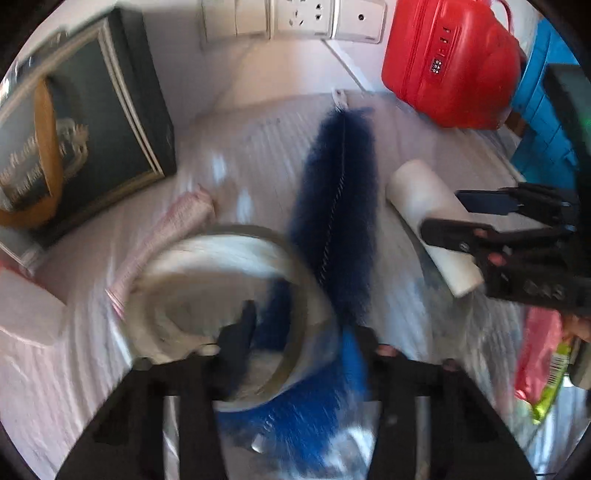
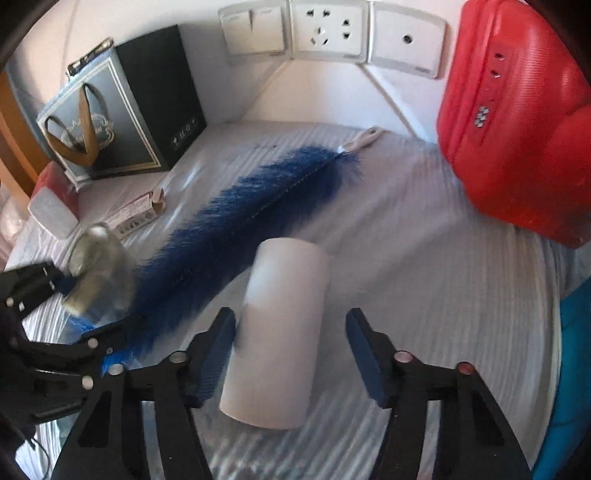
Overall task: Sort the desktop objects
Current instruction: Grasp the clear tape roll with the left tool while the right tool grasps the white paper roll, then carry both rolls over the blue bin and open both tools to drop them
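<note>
The right claw (image 2: 290, 345) reaches in low and level over the white striped cloth covering the desk (image 2: 424, 266), its blue-padded fingers (image 2: 218, 354) spread apart on either side of a white cylindrical paper roll (image 2: 280, 332) that lies on its side; whether the left pad touches the roll cannot be told. From the left wrist view the same claw (image 1: 461, 218) enters from the right, straddling the roll (image 1: 432, 221).

The left claw (image 1: 306, 339) is tipped downward and clamped on a clear glass jar with a wide round mouth (image 1: 229, 310) (heavily blurred), one finger inside the rim, the other outside. In the right wrist view that jar (image 2: 99, 273) sits at the tip of a long dark-blue fluffy duster (image 2: 251, 218), which lies diagonally across the desk with its white handle (image 2: 364, 138) towards the wall sockets (image 2: 325, 31).

A dark gift bag with tan handles (image 2: 122, 110) stands at the back left; its gold lettering is not readable. A red hard-shell suitcase (image 2: 517, 122) leans at the right, showing a small combination lock.
</note>
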`<state>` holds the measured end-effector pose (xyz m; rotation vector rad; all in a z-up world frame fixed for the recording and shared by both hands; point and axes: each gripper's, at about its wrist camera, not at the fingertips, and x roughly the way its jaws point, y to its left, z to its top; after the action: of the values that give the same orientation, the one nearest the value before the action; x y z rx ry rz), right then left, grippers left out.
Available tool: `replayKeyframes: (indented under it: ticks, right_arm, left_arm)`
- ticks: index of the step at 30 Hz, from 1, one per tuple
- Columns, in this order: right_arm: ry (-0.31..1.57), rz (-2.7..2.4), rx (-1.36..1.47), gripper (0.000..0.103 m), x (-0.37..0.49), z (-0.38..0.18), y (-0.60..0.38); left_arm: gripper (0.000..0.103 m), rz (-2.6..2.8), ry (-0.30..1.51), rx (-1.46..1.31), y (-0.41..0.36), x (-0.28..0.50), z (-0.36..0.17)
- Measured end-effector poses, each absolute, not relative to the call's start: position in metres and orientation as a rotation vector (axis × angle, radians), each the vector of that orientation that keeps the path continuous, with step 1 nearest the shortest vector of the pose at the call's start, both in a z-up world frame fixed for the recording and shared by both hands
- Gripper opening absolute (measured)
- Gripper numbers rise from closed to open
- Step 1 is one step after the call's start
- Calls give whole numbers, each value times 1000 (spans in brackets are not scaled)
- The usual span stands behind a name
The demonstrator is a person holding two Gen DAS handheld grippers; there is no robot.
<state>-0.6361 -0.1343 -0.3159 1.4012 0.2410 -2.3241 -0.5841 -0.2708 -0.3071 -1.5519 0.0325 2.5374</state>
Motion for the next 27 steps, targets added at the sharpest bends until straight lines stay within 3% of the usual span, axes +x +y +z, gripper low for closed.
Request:
replayKeyframes:
  ticks: [5, 11, 19, 27]
  right_arm:
    - [185, -2265, 1463, 46, -639, -332, -132]
    - [168, -2300, 1358, 46, -609, -308, -118]
    - [31, -2340, 1216, 46, -551, -242, -97]
    - [51, -2376, 1014, 46, -438, -147, -76]
  left_arm:
    - [25, 2578, 23, -1499, -273, -569, -290]
    - [19, 2607, -76, -1422, -284, -537, -271]
    - [19, 2647, -77, -1350, -277, -478, -235]
    - [19, 2684, -26, -1120, -245, -400, -150]
